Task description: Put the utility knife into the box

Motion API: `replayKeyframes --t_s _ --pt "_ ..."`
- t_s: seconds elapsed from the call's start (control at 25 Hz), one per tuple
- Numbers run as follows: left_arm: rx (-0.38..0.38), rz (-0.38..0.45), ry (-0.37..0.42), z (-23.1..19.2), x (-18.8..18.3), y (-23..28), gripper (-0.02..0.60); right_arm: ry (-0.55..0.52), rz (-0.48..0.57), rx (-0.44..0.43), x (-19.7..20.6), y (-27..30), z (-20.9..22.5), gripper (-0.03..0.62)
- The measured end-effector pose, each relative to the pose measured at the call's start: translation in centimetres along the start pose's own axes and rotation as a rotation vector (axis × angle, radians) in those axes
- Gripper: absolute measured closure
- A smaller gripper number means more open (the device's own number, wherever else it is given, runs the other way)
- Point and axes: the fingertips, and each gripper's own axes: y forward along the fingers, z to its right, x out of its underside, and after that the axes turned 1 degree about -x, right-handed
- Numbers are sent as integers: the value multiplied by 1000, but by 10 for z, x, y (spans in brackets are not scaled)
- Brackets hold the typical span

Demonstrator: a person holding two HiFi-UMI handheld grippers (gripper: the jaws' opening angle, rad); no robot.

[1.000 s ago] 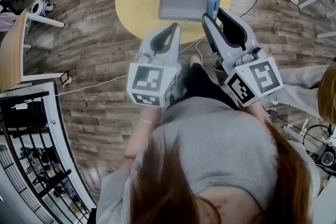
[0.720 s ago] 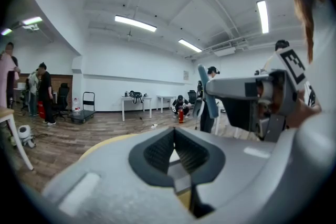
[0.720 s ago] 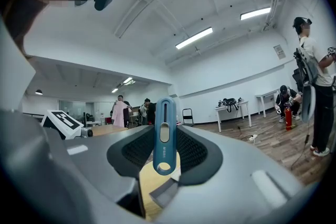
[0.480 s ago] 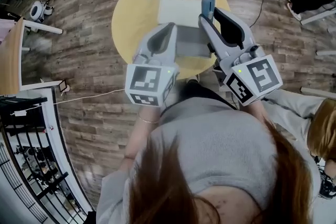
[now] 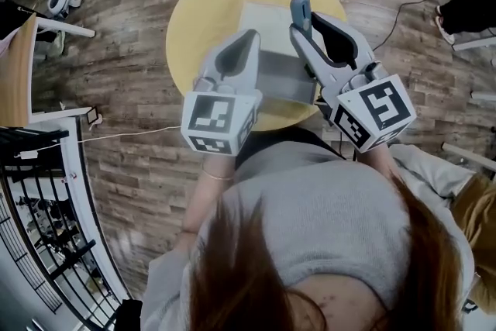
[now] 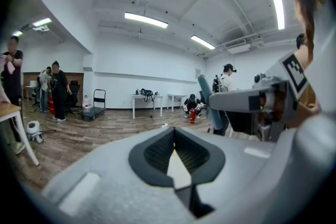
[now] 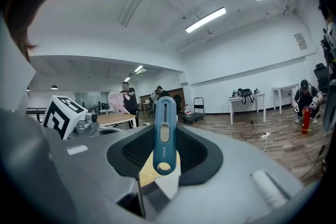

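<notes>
Right tool (image 5: 304, 29): we pinch the blue utility knife (image 5: 300, 9), most of it sticking out past the jaws.
Left tool (image 5: 249, 39): jaws pressed together, empty.
Box (image 5: 273, 18): on the round yellow bench (image 5: 200, 19), beneath both tools.
Risk: gripped at one end, the knife may pivot or slip, landing beside the box.

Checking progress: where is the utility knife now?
Head view, right of centre: utility knife clamped in the right gripper, above the box on the yellow table.

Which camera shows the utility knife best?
The right gripper view: the utility knife stands full-face, clamped in the right gripper. The head view shows only its tip; the left gripper view a thin side edge.
</notes>
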Motion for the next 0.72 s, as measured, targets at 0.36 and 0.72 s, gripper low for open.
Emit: replayKeyframes --t_s 0.36,0.72 --pt "12 -11 9 -7 -6 13 586 -69 -163 -110 28 12 -7 462" --pt "3 -29 -12 -18 4 9 586 -248 -494 -278 108 8 -29 462"
